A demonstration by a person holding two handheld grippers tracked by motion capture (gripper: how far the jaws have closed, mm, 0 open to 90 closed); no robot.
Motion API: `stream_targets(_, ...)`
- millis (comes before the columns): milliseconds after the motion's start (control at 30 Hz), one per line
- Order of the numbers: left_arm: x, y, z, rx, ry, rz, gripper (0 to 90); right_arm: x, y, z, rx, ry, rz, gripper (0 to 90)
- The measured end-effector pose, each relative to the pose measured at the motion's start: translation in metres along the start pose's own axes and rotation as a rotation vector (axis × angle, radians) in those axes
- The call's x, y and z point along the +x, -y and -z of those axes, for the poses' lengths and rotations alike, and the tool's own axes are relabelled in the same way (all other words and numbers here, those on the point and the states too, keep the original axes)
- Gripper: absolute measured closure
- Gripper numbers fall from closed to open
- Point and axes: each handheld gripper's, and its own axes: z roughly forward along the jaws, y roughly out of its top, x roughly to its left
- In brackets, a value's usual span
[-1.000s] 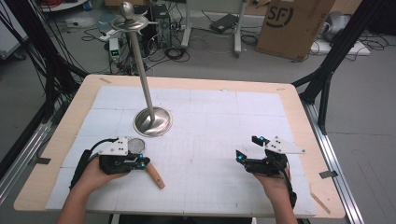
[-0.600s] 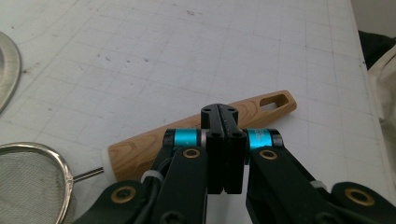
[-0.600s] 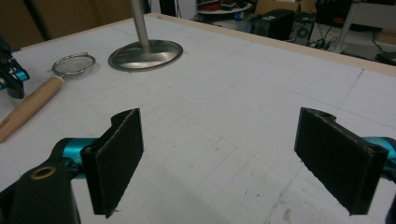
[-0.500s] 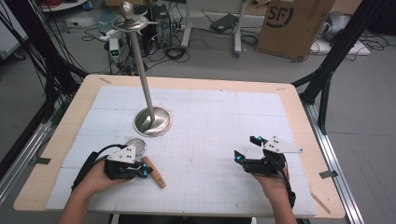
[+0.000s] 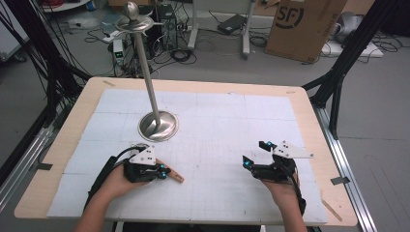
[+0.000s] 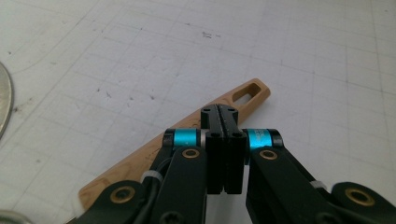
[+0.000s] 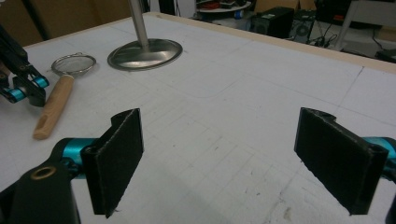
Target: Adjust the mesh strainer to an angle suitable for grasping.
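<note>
Left gripper (image 5: pixel 164 173) sits at the near left of the table (image 5: pixel 309 121), over the wooden handle (image 5: pixel 175 176) of a small strainer (image 7: pixel 72 65). In the left gripper view its jaws stand pressed together, pad against pad, with nothing between them; the handle passes beneath and behind the tips (image 6: pixel 223 114). Whether the tips touch the wood cannot be told. The handle lies flat on the white gridded mat (image 5: pixel 217 121), its slotted end pointing away from the gripper toward the table's middle.

In the right gripper view the strainer's mesh bowl lies on the mat just beside the round base of the metal stand (image 5: pixel 157 125), apart from it, with the handle running from the bowl toward the near edge. The closed left gripper is seen there at the handle's side, near its middle.

The stand occupies the left-centre of the mat; its pole rises at a slight lean to a knobbed top with short arms.

Right gripper (image 5: pixel 255 153) rests at the near right, well apart from the strainer. Its jaws are spread wide, empty, with bare mat between the pads (image 7: pixel 119 158).

A cardboard box (image 5: pixel 304 26) and cables lie on the floor beyond the far edge.
</note>
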Motion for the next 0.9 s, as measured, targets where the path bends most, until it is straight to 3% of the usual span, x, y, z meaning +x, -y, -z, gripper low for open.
stream_targets(567,0.012,-0.018,-0.026,-0.044,-0.114,0.076,89.4,0.000,0.002,-0.004,0.030,0.015,0.002,14.6)
stream_targets(900,0.017,-0.026,-0.034,-0.021,-0.141,0.071,89.4,-0.001,0.003,-0.005,0.038,0.019,0.003,14.6)
